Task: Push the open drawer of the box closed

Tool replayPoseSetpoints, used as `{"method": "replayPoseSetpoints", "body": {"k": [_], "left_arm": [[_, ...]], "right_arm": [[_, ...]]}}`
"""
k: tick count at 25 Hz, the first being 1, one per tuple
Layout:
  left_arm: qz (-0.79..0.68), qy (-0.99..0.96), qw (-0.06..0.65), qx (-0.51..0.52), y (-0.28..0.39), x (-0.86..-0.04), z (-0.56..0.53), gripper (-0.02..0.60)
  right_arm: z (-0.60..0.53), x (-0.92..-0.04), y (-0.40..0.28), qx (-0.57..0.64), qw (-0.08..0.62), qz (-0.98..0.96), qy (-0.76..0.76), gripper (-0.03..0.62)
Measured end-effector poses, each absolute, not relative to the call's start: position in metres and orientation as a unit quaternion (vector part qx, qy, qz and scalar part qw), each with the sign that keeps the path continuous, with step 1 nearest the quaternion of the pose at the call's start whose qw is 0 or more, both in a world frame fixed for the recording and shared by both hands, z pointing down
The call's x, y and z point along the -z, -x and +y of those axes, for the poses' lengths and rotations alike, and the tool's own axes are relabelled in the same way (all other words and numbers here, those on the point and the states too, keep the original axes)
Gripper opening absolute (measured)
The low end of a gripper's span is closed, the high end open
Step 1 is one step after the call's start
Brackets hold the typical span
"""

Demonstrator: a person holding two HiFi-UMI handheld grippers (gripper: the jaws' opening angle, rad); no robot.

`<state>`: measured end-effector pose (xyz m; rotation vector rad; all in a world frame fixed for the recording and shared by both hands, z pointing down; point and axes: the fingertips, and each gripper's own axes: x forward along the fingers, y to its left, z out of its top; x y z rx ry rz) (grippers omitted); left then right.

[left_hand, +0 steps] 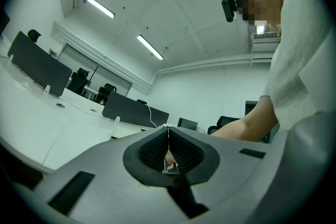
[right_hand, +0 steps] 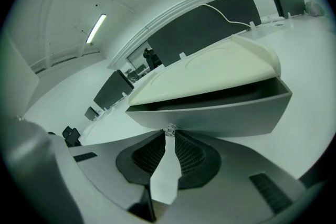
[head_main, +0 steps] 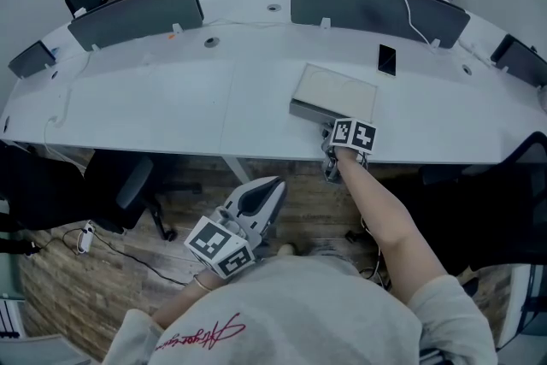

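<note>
A flat grey box [head_main: 335, 90] lies on the white desk [head_main: 171, 111], near its front edge. Its drawer [right_hand: 220, 113] stands out a little from under the pale lid [right_hand: 210, 71], with a dark gap between them. A small clear knob [right_hand: 169, 130] sits on the drawer front. My right gripper [head_main: 328, 135] is up against that front, and its tips [right_hand: 170, 135] are closed narrowly on the knob. My left gripper [head_main: 275, 184] hangs below the desk edge by my body. Its jaws [left_hand: 168, 131] are shut, with nothing in them.
A black phone [head_main: 386, 60] lies behind the box. Dark divider panels [head_main: 137, 13] [head_main: 376, 8] line the desk's far side, with a white cable over the right one. Office chairs [head_main: 128, 184] stand under the desk on the wood floor.
</note>
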<state>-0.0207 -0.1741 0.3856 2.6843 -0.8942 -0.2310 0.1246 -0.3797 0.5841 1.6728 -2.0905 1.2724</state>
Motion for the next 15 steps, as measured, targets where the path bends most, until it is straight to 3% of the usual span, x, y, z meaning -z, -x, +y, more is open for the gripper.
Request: {"method": "replayPoseSetpoints", "body": {"k": [15], "left_arm": [[-0.316, -0.934, 0.146, 0.08, 0.025, -0.39, -0.176, 0.017]], "right_arm": [[-0.391, -0.584, -0.13, -0.422, 0.089, -0.697, -0.572, 0.064]]}}
